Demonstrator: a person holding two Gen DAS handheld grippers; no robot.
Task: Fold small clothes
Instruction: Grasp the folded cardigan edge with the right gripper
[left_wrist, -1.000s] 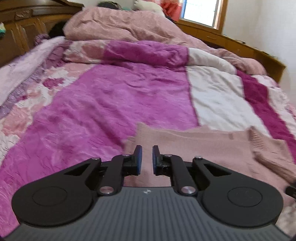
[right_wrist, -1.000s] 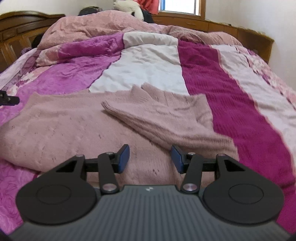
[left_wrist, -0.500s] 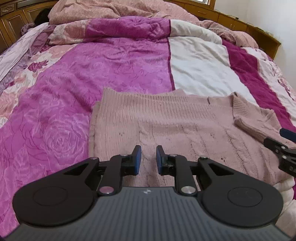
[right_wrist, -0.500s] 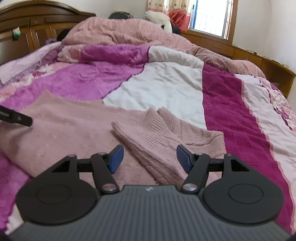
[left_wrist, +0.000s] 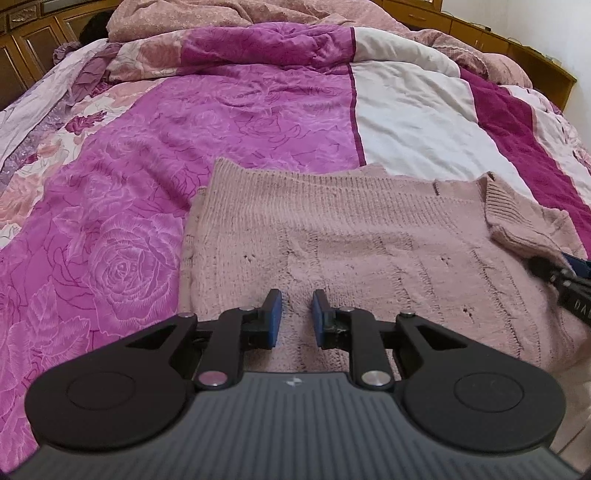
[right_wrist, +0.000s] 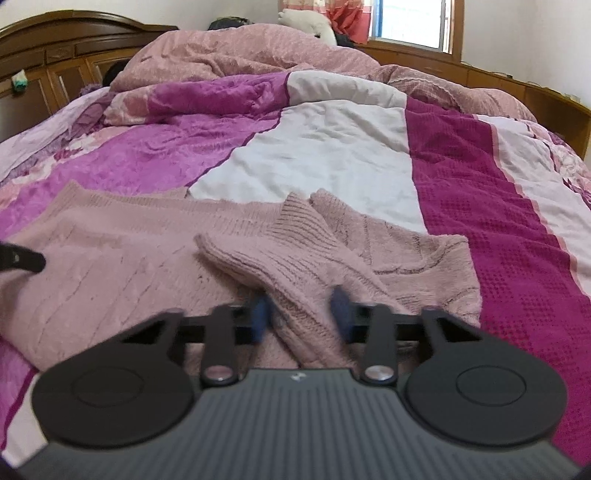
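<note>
Pink knit sweater (left_wrist: 332, 240) flat on quilt (left_wrist: 147, 155). Left gripper (left_wrist: 294, 314) over sweater body, jaws narrowly apart, empty. Right gripper (right_wrist: 301, 314) jaws just closing around folded sleeve (right_wrist: 288, 266); grip unclear through blur.

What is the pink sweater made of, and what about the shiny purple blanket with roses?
The pink sweater looks like soft knitted yarn, maybe wool or acrylic: ribbed rows, cable patterns and a fuzzy matte surface show. The purple blanket looks like smooth, slightly glossy woven or plush fabric, perhaps polyester, since light shines on its raised rose pattern. The exact fibres cannot be told.
</note>
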